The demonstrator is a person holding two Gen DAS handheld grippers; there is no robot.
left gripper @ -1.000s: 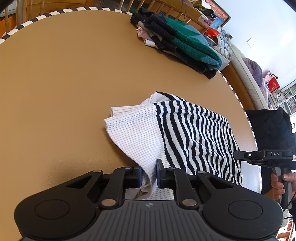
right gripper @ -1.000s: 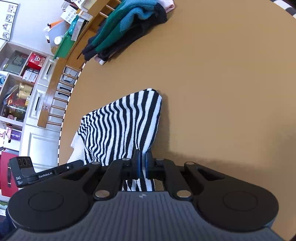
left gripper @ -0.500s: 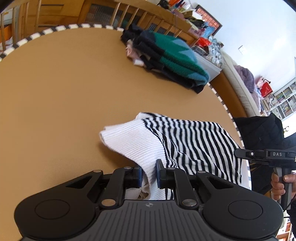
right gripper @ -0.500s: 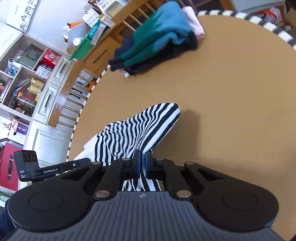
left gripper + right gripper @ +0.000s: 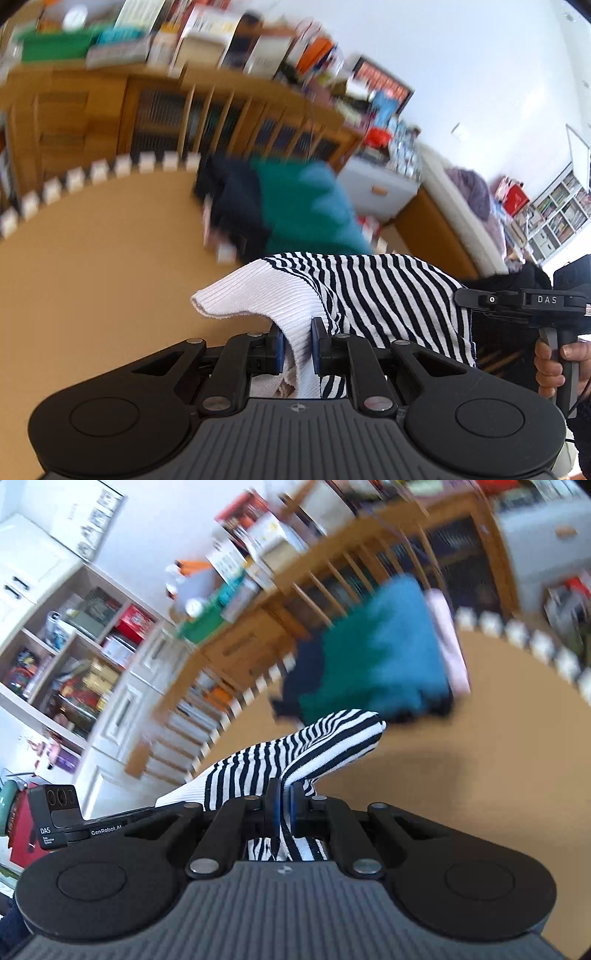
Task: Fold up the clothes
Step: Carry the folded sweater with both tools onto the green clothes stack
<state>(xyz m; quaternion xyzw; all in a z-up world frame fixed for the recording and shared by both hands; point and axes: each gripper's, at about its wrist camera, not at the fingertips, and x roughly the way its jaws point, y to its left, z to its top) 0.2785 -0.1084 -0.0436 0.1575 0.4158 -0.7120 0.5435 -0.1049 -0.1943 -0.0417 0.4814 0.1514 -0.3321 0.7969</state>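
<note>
A black-and-white striped knit top (image 5: 376, 291) with a plain white ribbed band (image 5: 258, 295) hangs between my two grippers above the round tan table (image 5: 92, 258). My left gripper (image 5: 295, 343) is shut on the white ribbed part. My right gripper (image 5: 280, 805) is shut on a striped fold (image 5: 314, 746) of the same top. The right gripper's body (image 5: 524, 301) shows at the right of the left wrist view, held by a hand. The left gripper's body (image 5: 62, 812) shows at the left of the right wrist view.
A pile of folded clothes, teal, blue and dark (image 5: 295, 206), lies at the table's far edge (image 5: 376, 664). Wooden chairs and a cabinet (image 5: 110, 110) stand behind the table. White shelves (image 5: 74, 646) stand to the left. The table rim has a black-and-white checked band (image 5: 92, 173).
Both grippers have risen and tilted up, lifting the striped top off the table. The view now takes in the shelves and wall behind. Both stay shut on the garment.
</note>
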